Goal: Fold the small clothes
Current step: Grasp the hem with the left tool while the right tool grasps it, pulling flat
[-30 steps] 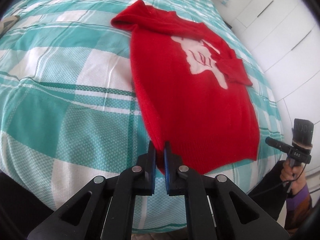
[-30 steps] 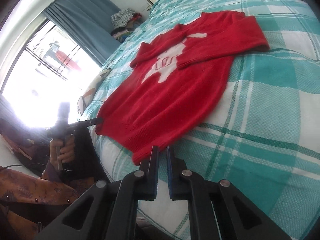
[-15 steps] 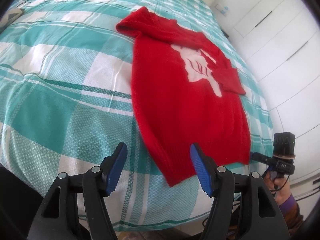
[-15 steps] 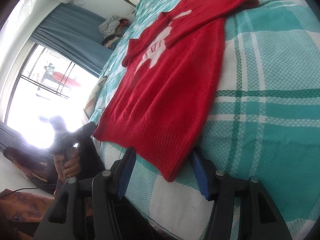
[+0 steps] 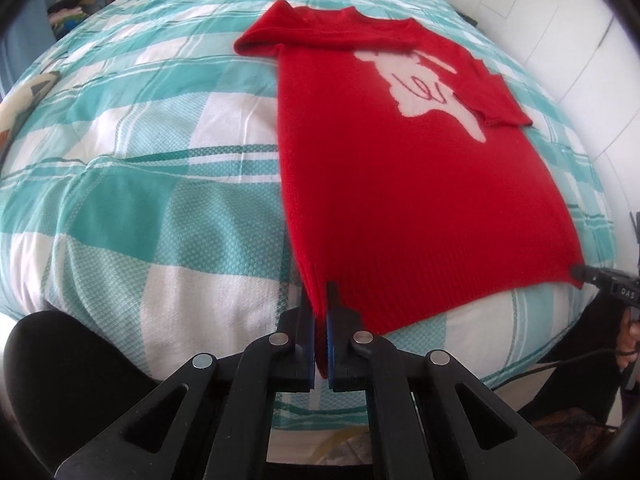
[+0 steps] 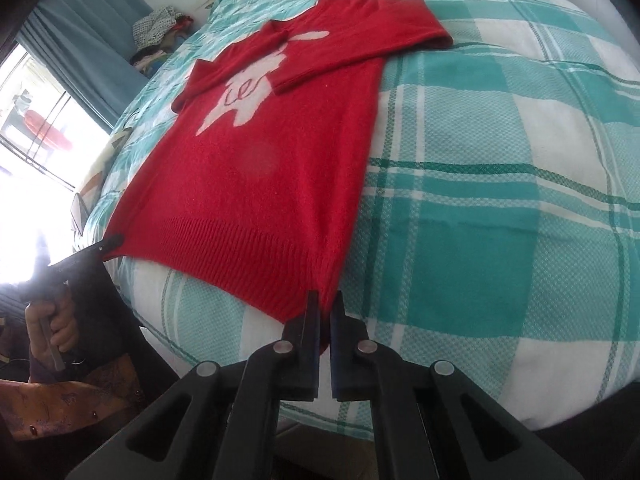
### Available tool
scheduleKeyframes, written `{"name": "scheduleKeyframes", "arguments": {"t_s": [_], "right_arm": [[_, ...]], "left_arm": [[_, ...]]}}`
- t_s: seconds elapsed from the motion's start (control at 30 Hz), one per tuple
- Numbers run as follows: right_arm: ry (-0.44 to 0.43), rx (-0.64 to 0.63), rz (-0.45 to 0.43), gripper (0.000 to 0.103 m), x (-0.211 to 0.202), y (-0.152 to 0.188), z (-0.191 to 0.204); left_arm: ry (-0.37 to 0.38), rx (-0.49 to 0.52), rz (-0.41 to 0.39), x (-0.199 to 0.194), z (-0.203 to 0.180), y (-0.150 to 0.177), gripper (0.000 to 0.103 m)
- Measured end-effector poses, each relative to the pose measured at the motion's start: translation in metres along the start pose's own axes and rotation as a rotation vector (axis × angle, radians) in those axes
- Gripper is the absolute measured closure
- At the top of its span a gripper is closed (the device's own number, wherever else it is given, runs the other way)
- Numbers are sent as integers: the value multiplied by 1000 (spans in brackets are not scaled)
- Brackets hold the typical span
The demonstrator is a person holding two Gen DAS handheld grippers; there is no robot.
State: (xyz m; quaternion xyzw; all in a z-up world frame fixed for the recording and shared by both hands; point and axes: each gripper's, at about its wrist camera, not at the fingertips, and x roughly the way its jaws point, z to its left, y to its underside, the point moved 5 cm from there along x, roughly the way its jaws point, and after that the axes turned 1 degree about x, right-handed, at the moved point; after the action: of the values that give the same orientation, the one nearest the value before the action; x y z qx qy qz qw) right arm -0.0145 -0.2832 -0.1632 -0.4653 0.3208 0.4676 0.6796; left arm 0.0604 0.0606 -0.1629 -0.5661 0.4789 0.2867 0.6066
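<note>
Red sweater [image 5: 400, 184] hem corners pinched by both tools; other tool [image 5: 608, 280] reads "DAS".

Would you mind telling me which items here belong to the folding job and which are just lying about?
Job: red sweater; left hand-held gripper; right hand-held gripper.
Lying about: clothes pile; curtain; checked bedspread.

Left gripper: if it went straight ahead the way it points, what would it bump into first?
The left gripper already pinches the red sweater's hem corner. Straight on, it would probably just slide along the sweater on the checked bedspread; depth is unclear.
</note>
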Motion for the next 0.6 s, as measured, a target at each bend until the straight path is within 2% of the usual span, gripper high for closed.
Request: {"name": "scheduleKeyframes", "arguments": {"t_s": [0.07, 0.17, 0.4, 0.43, 0.5, 0.53, 0.57, 0.6], "right_arm": [[29, 16, 17, 100, 13, 1, -8], [29, 42, 15, 101, 29, -1, -17], [100, -33, -38, 100, 28, 0, -6], [115, -51, -53, 100, 26, 0, -4], [137, -84, -72, 91, 25, 2, 1], [155, -100, -72, 88, 23, 4, 3], [170, -115, -64, 79, 20, 6, 4], [179, -128, -46, 64, 16, 9, 4]], "left_arm": [[-21, 5, 11, 14, 1, 2, 101], [-39, 14, -10, 20, 0, 3, 101], [-83, 46, -60, 16, -7, 4, 97], [-94, 50, -68, 14, -8, 4, 93], [-140, 69, -84, 9, -10, 5, 74], [-171, 79, -86, 4, -10, 6, 47], [-198, 86, -85, -1, -10, 8, 22], [-213, 90, -90, -9, -8, 10, 17]]}}
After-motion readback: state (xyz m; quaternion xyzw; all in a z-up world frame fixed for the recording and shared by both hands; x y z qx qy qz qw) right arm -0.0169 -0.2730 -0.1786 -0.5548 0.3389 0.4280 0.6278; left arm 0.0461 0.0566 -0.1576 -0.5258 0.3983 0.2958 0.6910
